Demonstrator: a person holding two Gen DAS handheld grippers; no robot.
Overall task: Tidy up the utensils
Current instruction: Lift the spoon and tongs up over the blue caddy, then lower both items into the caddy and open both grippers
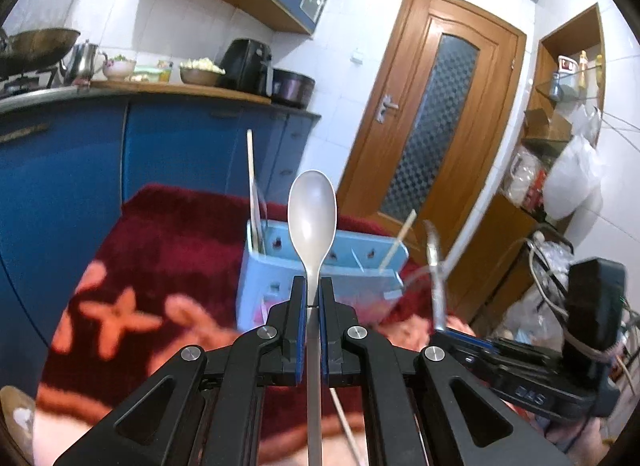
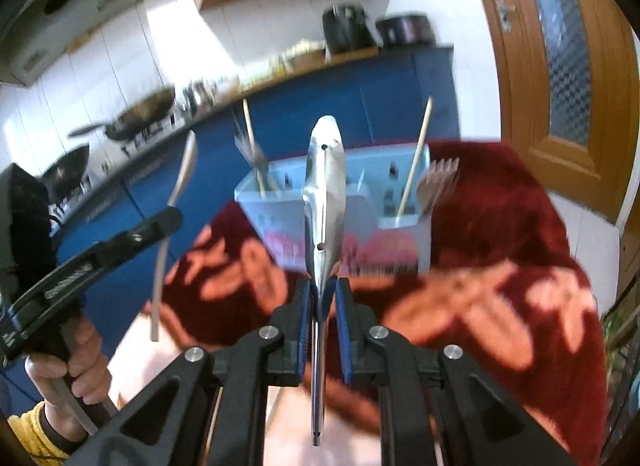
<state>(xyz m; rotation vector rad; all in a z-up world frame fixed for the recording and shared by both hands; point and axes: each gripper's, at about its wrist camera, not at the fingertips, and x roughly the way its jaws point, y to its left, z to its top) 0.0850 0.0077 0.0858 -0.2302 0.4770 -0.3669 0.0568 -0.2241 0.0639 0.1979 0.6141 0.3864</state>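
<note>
Step in hand: you are carrying two utensils toward the holder; neither is dropped in yet.
Left gripper (image 1: 313,298): its fingers are clamped on the handle of a pale spoon (image 1: 312,217), bowl pointing straight up beyond the tips, handle running back between the pads toward you.
Right gripper (image 2: 322,298): pinched on the neck of a shiny metal spoon (image 2: 326,201), held edge-on, bowl up and ahead of the tips.
Holder: the light blue utensil holder (image 1: 280,274) stands on the red patterned cloth (image 1: 172,234), ahead of and below both sets of tips.
Already inside: chopsticks (image 2: 416,157) lean in the compartments; a fork (image 2: 438,181) sits at the holder's right end, as your right claw sees it.
Next move: judged from here, pick one hand first, tip that spoon handle-down over a compartment, lower until the handle is inside, then let the fingers part.
Care: the two claws are close together; the chopsticks could snag a spoon on the way in.
</note>
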